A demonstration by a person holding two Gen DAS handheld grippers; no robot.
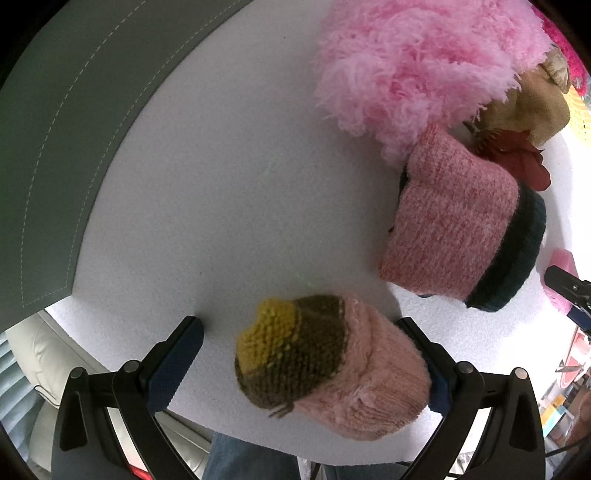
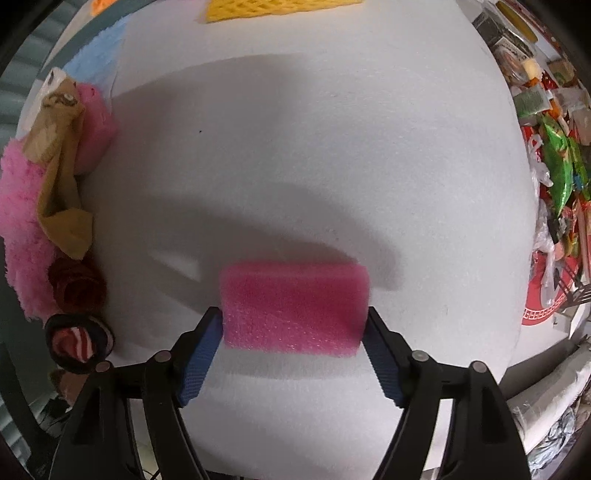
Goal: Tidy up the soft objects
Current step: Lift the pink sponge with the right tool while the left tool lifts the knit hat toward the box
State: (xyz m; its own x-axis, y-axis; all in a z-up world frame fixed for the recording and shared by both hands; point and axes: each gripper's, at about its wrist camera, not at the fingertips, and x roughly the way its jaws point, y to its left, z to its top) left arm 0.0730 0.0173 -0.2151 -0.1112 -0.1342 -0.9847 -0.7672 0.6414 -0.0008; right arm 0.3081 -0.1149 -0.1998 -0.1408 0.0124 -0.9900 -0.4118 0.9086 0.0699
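In the left wrist view my left gripper is open. A pink knit roll with a brown and yellow end lies between its fingers, against the right finger and apart from the left one. Beyond it lie a pink and dark green knit piece, a fluffy pink item, a tan cloth and a red flower. In the right wrist view my right gripper is shut on a pink foam sponge, both pads touching its ends, above the white table.
A grey stitched mat covers the table's left side. In the right wrist view the soft pile sits at the left edge, a yellow mesh piece and blue cloth lie far back, and cluttered packages sit beyond the right edge.
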